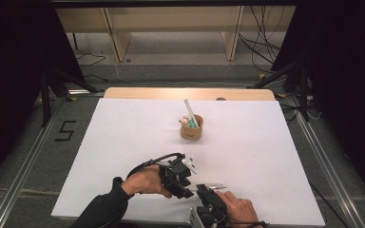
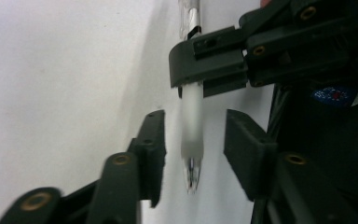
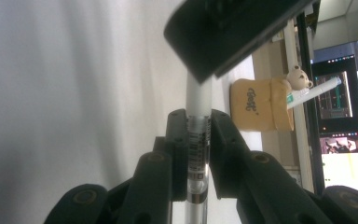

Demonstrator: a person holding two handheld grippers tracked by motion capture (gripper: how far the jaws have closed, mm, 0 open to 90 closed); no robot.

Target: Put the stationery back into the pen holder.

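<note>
A pen (image 1: 216, 186) with a frosted white barrel and a clear, silver-clipped rear lies level just above the white table, near the front edge. My right gripper (image 3: 198, 140) is shut on the barcoded clear section of the pen (image 3: 198, 95). In the left gripper view the pen's (image 2: 192, 121) metal tip points down between the pads of my left gripper (image 2: 193, 144), which stands open with a gap on each side of the barrel. The right gripper's fingers (image 2: 214, 65) clamp the pen farther up. In the high view the left gripper (image 1: 188, 191) meets the right gripper (image 1: 202, 191) tip to tip.
A tan pen cup (image 1: 191, 129) with a small bear figure stands mid-table, with a white pen (image 1: 189, 110) leaning out of it. The same cup (image 3: 256, 105) lies beyond the jaws in the right gripper view. A white sheet (image 1: 123, 142) covers the table.
</note>
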